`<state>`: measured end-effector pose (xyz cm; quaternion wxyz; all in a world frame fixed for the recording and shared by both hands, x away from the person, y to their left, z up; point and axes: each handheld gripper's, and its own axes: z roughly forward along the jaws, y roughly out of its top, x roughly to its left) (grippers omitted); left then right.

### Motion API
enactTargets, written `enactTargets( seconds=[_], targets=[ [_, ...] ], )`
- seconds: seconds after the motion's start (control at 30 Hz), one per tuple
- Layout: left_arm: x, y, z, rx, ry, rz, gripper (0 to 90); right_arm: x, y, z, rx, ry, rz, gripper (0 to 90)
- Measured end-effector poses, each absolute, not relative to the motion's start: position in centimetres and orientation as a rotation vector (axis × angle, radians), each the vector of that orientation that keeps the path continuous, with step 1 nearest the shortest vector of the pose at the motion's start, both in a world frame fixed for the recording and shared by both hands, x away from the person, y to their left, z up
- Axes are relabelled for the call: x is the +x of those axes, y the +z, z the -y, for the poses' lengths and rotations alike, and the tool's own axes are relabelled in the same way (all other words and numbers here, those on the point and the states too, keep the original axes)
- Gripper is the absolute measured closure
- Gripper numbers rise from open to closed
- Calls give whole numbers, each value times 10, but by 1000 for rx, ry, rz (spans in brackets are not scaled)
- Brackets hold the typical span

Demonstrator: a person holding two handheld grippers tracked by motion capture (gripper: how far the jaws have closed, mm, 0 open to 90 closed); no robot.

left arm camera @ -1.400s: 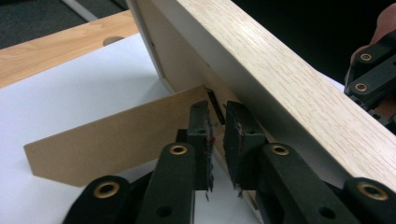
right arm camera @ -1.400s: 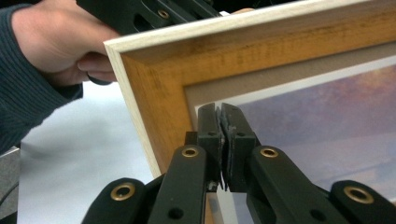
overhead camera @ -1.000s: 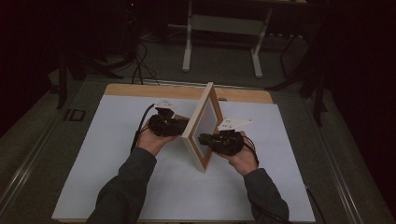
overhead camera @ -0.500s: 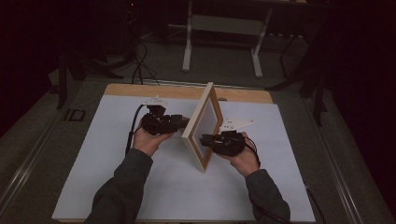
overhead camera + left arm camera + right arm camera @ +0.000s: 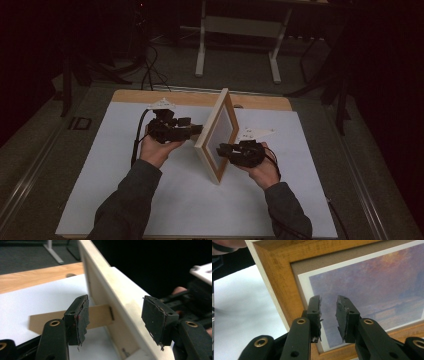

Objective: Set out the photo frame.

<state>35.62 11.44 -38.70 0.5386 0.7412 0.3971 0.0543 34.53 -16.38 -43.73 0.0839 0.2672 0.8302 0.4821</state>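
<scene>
A wooden picture frame (image 5: 220, 135) stands upright on its edge on the white table sheet (image 5: 125, 200), seen edge-on between my hands. My left gripper (image 5: 197, 131) is at its back, open wide, with the frame's pale side edge (image 5: 120, 290) running between the jaws without touching them. A brown cardboard stand leg (image 5: 100, 315) sticks out from the frame's back. My right gripper (image 5: 222, 148) points at the front, where the wood frame (image 5: 277, 277) holds a purple sunset print (image 5: 374, 277). Its jaws (image 5: 329, 312) are a narrow gap apart with nothing between them.
A bare strip of wooden tabletop (image 5: 175, 97) runs along the far edge of the sheet. Beyond the table are white desk legs (image 5: 200, 50) and cables (image 5: 147, 65) on a dark floor. Grey surface borders the sheet on both sides.
My left hand has drawn a little to the left and its gripper now points at the frame's back edge. The frame and the right gripper have hardly moved.
</scene>
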Motion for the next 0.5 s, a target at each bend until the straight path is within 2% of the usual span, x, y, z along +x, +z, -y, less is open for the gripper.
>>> enactTargets(
  seconds=[0.03,0.27,0.5],
  targets=[
    [355,-386,-113,1754,103,-933,393,346,-437,164,798,1438,-2477,728],
    [344,-384,-97,1809,140,-923,354,346,-439,168,807,1432,-2473,727],
    [333,-386,-81,1888,250,-931,366,347,-439,173,819,1419,-2468,727]
  ],
)
